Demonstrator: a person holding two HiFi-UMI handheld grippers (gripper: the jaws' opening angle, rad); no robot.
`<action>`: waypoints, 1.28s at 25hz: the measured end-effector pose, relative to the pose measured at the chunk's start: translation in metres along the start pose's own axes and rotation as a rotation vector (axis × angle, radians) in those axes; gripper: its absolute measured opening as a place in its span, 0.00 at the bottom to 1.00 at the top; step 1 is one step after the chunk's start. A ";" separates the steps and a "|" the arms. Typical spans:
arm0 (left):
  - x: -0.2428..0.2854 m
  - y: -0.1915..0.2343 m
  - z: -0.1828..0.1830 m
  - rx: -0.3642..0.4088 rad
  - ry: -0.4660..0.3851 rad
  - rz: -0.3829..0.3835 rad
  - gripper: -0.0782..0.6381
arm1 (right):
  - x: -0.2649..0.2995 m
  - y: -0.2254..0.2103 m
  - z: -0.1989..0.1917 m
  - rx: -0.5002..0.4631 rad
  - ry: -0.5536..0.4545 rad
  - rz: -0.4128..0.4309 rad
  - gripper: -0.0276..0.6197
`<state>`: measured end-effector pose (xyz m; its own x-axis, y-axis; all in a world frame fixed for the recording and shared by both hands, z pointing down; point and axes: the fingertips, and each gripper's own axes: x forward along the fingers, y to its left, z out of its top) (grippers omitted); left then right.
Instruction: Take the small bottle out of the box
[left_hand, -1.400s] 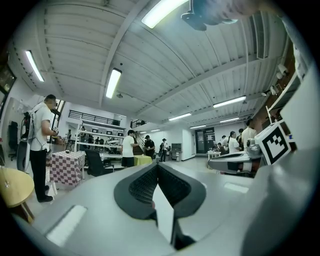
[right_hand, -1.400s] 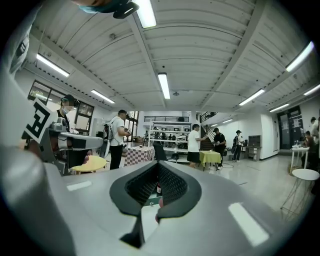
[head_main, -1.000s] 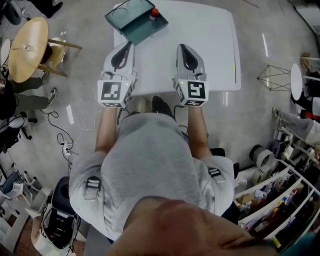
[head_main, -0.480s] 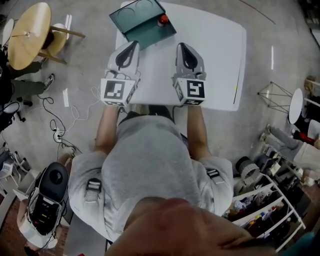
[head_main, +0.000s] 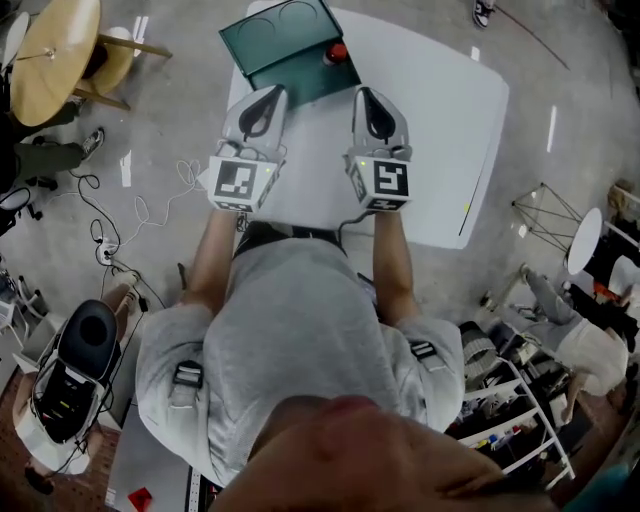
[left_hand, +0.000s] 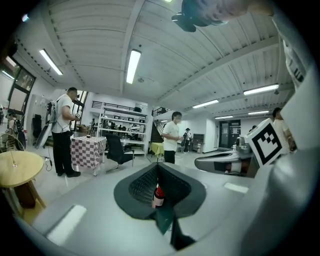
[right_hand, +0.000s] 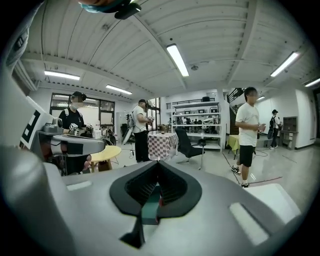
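Small red-capped bottle (head_main: 337, 52), upright at the right edge of the flat dark-green rectangular box (head_main: 285, 40), upper centre of the head view, on the white worktop (head_main: 430, 120). Lies nearer both tools than a second ago: approach probably under way, grasp not yet begun. Left tool (head_main: 270, 93) and right tool (head_main: 364, 95) held side by side, forearms parallel, pointing up-frame toward the box. Both pressed together, pinching nothing. Left tip just short of the box's near edge.
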<state>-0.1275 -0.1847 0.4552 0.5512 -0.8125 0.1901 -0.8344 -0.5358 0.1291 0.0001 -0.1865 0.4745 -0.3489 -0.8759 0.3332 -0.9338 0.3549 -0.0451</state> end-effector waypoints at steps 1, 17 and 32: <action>0.000 -0.004 -0.002 -0.002 0.005 0.003 0.13 | -0.002 -0.003 -0.002 0.003 0.004 0.004 0.05; 0.003 -0.075 0.006 -0.024 0.043 0.040 0.13 | -0.045 -0.050 -0.005 -0.005 0.051 0.031 0.05; 0.007 -0.075 -0.004 -0.037 0.080 0.069 0.13 | -0.011 -0.066 -0.018 0.031 0.058 0.038 0.27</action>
<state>-0.0614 -0.1494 0.4505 0.4920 -0.8256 0.2762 -0.8706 -0.4692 0.1483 0.0670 -0.1948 0.4907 -0.3802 -0.8413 0.3842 -0.9222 0.3768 -0.0875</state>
